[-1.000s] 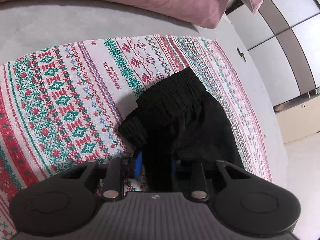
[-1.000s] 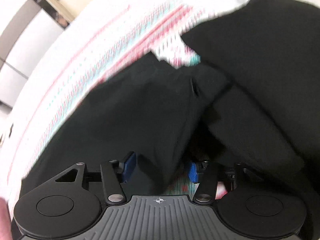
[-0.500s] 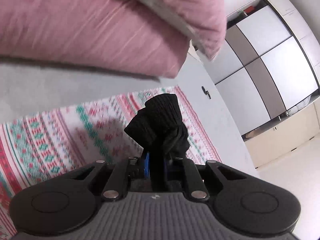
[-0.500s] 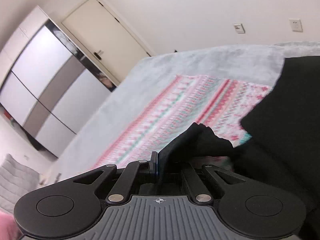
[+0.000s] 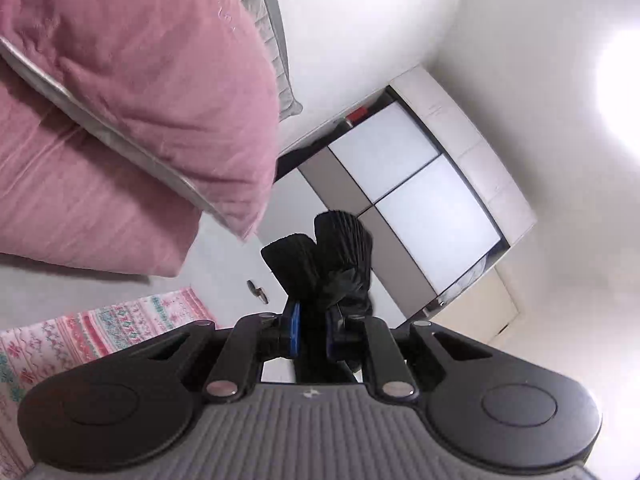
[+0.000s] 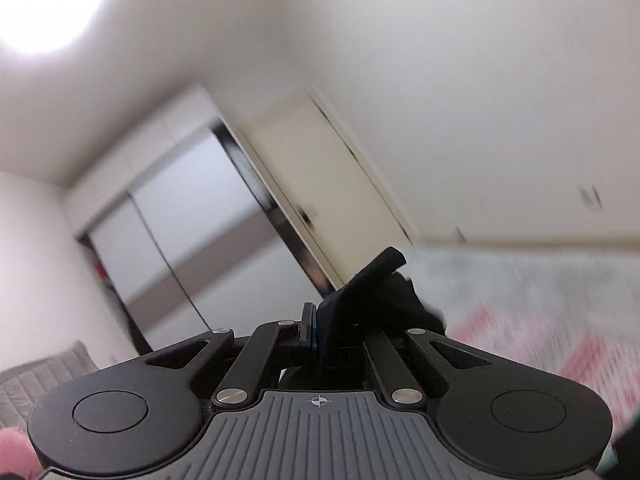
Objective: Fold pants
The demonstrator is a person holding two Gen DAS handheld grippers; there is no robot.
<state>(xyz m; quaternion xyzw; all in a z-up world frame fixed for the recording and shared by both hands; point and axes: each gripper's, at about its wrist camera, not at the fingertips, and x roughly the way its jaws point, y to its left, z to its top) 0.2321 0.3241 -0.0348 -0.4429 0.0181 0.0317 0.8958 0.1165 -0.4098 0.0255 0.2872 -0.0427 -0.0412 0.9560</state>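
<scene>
Two pink pillows (image 5: 120, 128) filled the upper left. A patterned blanket (image 5: 80, 332) sat lower left. A blurry door (image 6: 316, 184), maybe cream, stood mid-frame.

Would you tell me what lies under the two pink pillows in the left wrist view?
The pink pillows are stacked, and the lower one rests on the grey bed cover, beside the patterned blanket. Whatever lies beneath the pillows themselves is covered and cannot be seen.
</scene>
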